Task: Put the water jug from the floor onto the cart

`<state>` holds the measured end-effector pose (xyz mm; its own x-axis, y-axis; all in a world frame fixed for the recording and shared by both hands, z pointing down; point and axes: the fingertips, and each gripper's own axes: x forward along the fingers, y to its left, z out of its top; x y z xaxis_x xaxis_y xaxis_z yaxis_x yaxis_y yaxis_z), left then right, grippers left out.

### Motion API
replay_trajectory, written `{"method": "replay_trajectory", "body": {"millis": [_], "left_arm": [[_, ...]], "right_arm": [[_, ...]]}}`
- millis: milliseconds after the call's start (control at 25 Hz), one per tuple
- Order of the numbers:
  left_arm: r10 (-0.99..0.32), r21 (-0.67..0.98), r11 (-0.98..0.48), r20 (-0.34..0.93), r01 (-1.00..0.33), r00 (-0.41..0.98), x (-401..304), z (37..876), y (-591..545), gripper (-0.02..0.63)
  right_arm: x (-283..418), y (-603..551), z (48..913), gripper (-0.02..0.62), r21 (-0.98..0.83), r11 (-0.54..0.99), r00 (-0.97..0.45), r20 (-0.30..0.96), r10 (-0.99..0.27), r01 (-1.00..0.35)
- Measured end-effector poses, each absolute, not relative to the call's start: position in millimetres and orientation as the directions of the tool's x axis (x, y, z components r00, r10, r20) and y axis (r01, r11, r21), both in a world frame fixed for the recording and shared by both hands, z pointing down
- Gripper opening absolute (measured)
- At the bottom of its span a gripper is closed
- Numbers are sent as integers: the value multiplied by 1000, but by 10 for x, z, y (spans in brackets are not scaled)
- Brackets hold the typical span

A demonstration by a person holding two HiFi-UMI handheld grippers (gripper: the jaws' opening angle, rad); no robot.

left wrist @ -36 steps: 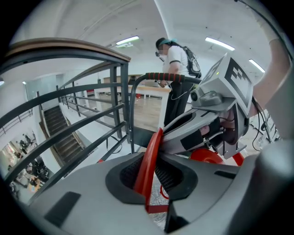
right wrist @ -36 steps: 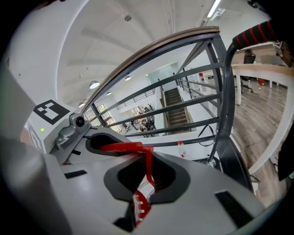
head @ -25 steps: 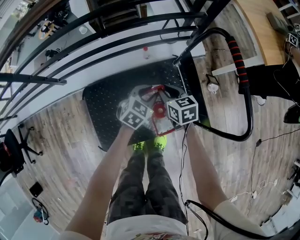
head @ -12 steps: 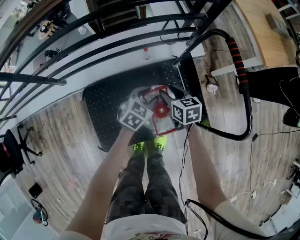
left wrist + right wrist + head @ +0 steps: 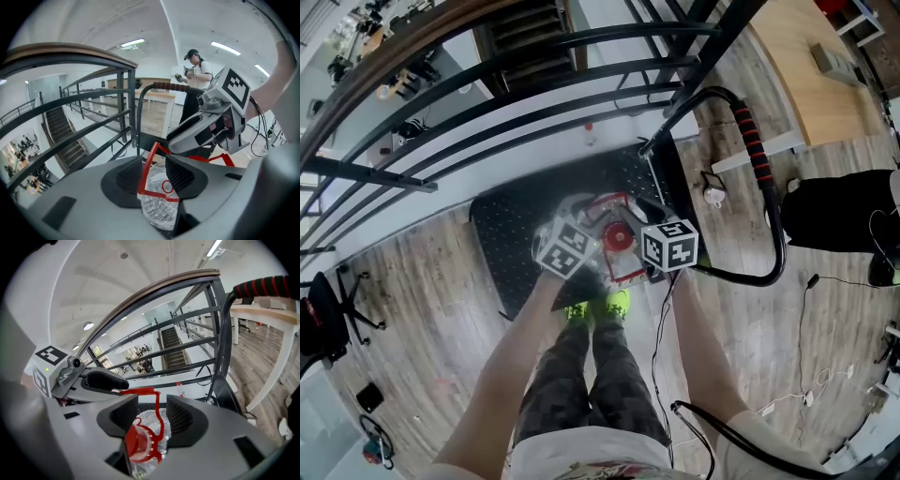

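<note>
Jug stands between both sets of parted jaws.

The water jug sits on the cart between the left gripper and right gripper, the railing behind the cart, its push handle at right, the person's shoes just before it.

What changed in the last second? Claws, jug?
Both claws opened: the left claw and right claw let go of the water jug; its red handle now sits loose between their pads. Unchanged: jug on the black cart deck, cart in place.
</note>
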<state>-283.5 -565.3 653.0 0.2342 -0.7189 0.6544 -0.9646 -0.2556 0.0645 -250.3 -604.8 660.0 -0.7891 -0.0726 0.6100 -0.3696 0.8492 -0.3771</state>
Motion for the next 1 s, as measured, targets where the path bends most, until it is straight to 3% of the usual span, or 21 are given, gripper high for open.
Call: {"method": "replay_trajectory", "body": {"millis": [80,160,240,280,600,1000], "left_arm": [[-718,75,-265,650,-961,249,-2783,6407,-5603,147],[-722,81,-271,642,-959,258,-2720,6238,-5553,135],[-738,78,-277,621,-958,264,-2652,6003,-5500,30],[-749,79,-279,606,-957,268,-2621,5863,-5473,20],[-830,146,-249,477,-957,289,-2490,4882,-5169,11],[-842,153,-271,441,-950,311,-2309,4625,-4967,11]], "right_arm": [[-2486,-6000,6475,184,-364,856,-787,612,-78,-368],[-2457,-5957,6298,145,-337,868,-789,607,-95,-364],[-2430,-5905,6054,102,-328,873,-803,585,-112,-361],[-2420,-5873,5915,89,-331,873,-813,570,-119,-359],[-2379,-5385,4868,31,-315,895,-881,448,-155,-318],[-2243,-5071,4626,20,-296,887,-879,429,-210,-356]]}}
